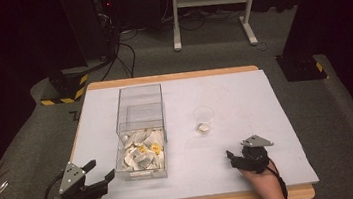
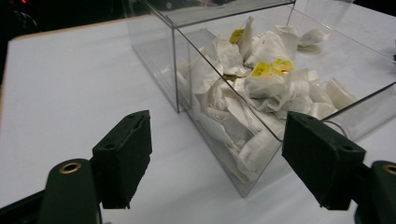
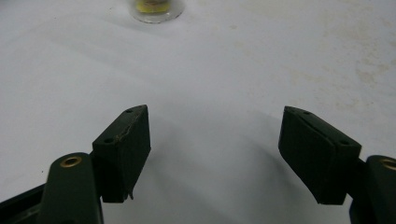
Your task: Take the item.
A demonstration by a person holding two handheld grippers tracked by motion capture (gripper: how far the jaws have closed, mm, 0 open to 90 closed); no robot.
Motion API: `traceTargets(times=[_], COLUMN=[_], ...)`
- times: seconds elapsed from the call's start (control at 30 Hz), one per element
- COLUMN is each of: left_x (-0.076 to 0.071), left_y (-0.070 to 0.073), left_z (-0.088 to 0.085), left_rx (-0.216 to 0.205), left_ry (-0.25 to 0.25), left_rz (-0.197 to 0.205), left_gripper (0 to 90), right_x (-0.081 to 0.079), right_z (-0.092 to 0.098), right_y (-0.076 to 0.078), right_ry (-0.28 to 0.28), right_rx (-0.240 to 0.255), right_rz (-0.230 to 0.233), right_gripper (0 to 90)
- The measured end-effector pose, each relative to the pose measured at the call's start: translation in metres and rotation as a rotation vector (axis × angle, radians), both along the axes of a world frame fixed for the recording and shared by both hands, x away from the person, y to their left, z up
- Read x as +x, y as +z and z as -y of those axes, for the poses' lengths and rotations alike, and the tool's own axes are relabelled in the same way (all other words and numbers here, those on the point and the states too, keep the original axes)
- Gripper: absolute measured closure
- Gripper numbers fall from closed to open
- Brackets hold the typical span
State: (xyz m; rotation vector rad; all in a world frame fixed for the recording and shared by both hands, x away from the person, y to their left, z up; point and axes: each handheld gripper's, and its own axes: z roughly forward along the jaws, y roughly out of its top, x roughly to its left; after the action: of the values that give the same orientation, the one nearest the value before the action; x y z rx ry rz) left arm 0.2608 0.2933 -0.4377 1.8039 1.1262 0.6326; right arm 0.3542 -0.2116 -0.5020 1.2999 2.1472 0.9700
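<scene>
The left gripper (image 2: 217,161) is held with jaws wide apart, nothing between them; the clear box (image 2: 261,184) of tea bags (image 2: 261,86) is seen just ahead. The right gripper (image 3: 215,156) is likewise spread, with a glass cup (image 3: 154,11) well ahead on the surface (image 3: 233,70).

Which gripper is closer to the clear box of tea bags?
Left. The left gripper sits just beside the clear box; the right gripper rests farther away, below the glass cup.

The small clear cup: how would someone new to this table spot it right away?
Start at the white-covered table, then find the clear box of white tea bags left of centre. The small clear cup stands alone to its right. It is round and holds a single pale item.
</scene>
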Motion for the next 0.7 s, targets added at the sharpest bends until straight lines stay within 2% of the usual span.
traceTargets(times=[0.07, 0.17, 0.33, 0.37, 0.6, 0.67, 0.7], left_x=[0.000, -0.002, -0.002, -0.002, -0.001, 0.000, 0.000], left_y=[-0.002, -0.005, -0.010, -0.013, -0.024, -0.027, -0.027], left_z=[0.001, 0.008, 0.013, 0.015, 0.025, 0.027, 0.027], left_rx=[-0.013, 0.028, 0.013, 0.027, 0.062, 0.093, 0.093], left_ry=[-0.021, -0.046, -0.071, -0.079, -0.079, -0.079, -0.079], left_rz=[-0.005, -0.002, -0.004, -0.004, 0.003, 0.007, 0.007], left_gripper=[24.5, 25.0, 26.1, 26.4, 26.1, 26.5, 26.9], right_x=[0.001, 0.001, 0.002, 0.002, 0.002, 0.002, 0.002], right_z=[0.000, -0.001, 0.000, 0.000, 0.000, 0.000, 0.000], right_y=[0.000, 0.000, 0.000, -0.001, -0.001, 0.000, 0.000], right_ry=[0.004, 0.005, 0.001, -0.001, -0.002, -0.003, -0.001], right_rx=[-0.002, -0.007, 0.001, 0.002, 0.001, 0.000, -0.001], right_rz=[-0.008, -0.012, -0.019, -0.021, -0.021, -0.019, -0.017], right_gripper=[25.7, 25.6, 25.6, 25.6, 25.6, 25.6, 25.6])
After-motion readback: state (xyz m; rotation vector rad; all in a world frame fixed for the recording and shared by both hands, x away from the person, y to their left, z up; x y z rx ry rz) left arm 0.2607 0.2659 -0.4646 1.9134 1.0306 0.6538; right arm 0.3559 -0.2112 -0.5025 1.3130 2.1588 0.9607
